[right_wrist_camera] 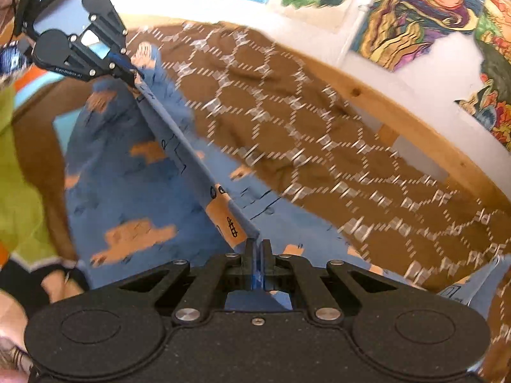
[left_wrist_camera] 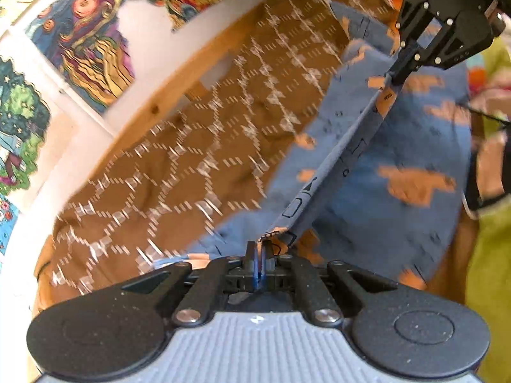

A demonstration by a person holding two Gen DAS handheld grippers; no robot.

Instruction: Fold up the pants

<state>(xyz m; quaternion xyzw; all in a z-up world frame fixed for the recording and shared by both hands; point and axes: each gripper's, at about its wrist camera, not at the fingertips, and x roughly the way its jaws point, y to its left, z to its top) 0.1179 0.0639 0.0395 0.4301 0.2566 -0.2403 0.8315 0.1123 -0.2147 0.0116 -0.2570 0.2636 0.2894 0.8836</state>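
The pants [left_wrist_camera: 383, 172] are blue with orange animal prints and black marks. They hang from a taut edge stretched between my two grippers, above a brown patterned bedspread [left_wrist_camera: 179, 166]. My left gripper [left_wrist_camera: 257, 249] is shut on one end of that edge. My right gripper [left_wrist_camera: 391, 76] shows at the upper right of the left wrist view, shut on the other end. In the right wrist view, my right gripper [right_wrist_camera: 257, 245] is shut on the pants [right_wrist_camera: 134, 191], and my left gripper [right_wrist_camera: 134, 75] pinches the far end at upper left.
The bedspread [right_wrist_camera: 319, 134] covers a bed with a wooden frame [right_wrist_camera: 399, 115] along a white wall with colourful posters [right_wrist_camera: 415, 9]. A green cloth [left_wrist_camera: 488, 255] and other clothes lie beside the pants. A person's arm [left_wrist_camera: 491, 166] is at the right.
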